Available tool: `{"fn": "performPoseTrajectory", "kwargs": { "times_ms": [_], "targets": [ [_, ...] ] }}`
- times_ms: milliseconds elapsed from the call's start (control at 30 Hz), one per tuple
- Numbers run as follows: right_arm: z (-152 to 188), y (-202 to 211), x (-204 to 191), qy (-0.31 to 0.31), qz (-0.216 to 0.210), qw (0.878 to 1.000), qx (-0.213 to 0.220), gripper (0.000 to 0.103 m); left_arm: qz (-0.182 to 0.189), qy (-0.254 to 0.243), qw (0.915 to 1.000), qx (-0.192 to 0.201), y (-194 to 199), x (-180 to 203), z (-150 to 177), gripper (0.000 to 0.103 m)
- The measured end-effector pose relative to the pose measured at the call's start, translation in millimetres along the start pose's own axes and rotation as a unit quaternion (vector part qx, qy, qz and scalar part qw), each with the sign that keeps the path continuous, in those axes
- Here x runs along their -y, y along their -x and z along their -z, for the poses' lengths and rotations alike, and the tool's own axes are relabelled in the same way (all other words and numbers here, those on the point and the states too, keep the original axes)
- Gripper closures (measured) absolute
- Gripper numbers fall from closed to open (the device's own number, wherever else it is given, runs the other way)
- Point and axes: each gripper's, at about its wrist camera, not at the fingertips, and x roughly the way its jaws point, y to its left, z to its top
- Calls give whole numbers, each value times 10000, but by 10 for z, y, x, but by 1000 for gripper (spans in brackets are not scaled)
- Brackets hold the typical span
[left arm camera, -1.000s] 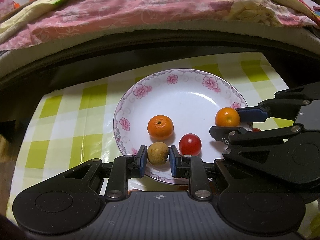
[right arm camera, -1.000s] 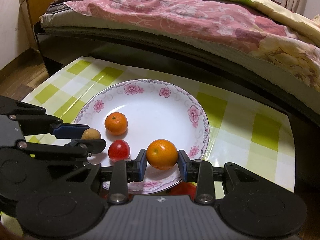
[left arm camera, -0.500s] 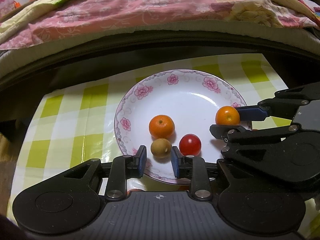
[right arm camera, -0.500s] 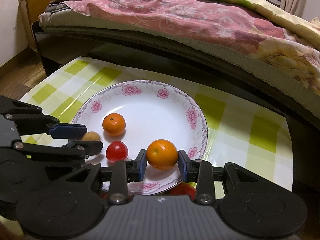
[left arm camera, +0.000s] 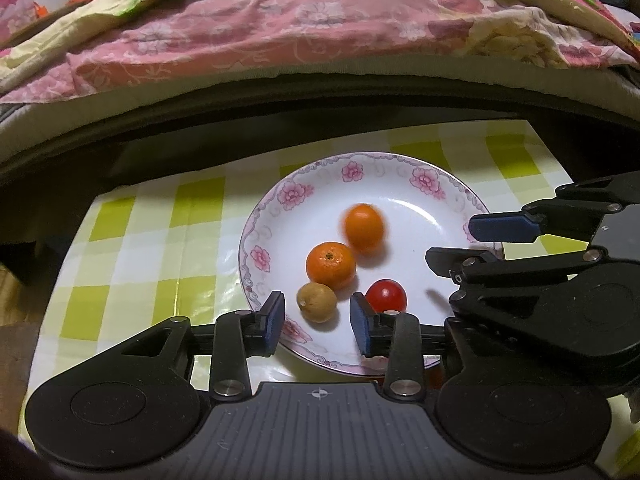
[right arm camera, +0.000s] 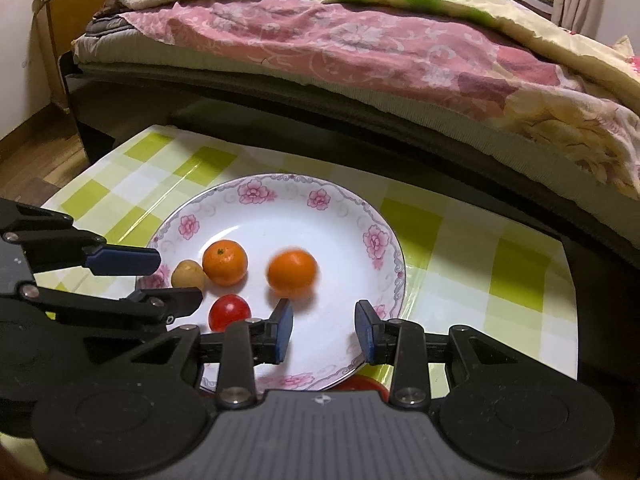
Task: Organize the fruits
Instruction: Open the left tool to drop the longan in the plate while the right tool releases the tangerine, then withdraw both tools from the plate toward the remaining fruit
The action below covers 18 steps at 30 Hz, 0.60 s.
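Note:
A white plate with pink flowers [left arm camera: 404,184] [right arm camera: 280,204] sits on a green checked table. On it lie a mandarin [left arm camera: 331,265] [right arm camera: 224,262], a blurred orange [left arm camera: 364,227] [right arm camera: 292,272], a brown longan [left arm camera: 317,302] [right arm camera: 188,275] and a red cherry tomato [left arm camera: 386,296] [right arm camera: 230,312]. My left gripper [left arm camera: 317,322] is open and empty, its jaws either side of the longan without touching. My right gripper [right arm camera: 324,330] is open and empty over the plate's near rim, the orange just beyond it.
A bed with a pink and yellow quilt [right arm camera: 360,48] runs along the table's far side. Something red [right arm camera: 360,383] peeks from under the plate's near edge. Wooden floor [right arm camera: 36,148] lies to the left of the table.
Both grippers have opened and drawn back. The right one let go of the orange, which has rolled toward the plate's middle. The left one released the longan, which rests on the plate.

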Motion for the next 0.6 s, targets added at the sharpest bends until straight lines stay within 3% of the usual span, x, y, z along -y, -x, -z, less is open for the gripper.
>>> {"fn": "performPoseTrajectory", "kwargs": {
  "times_ms": [600],
  "targets": [
    [4,61,13,-71,11,10000,69,66,-19,-1,10000,81,50,-14,-7,50]
  ]
}}
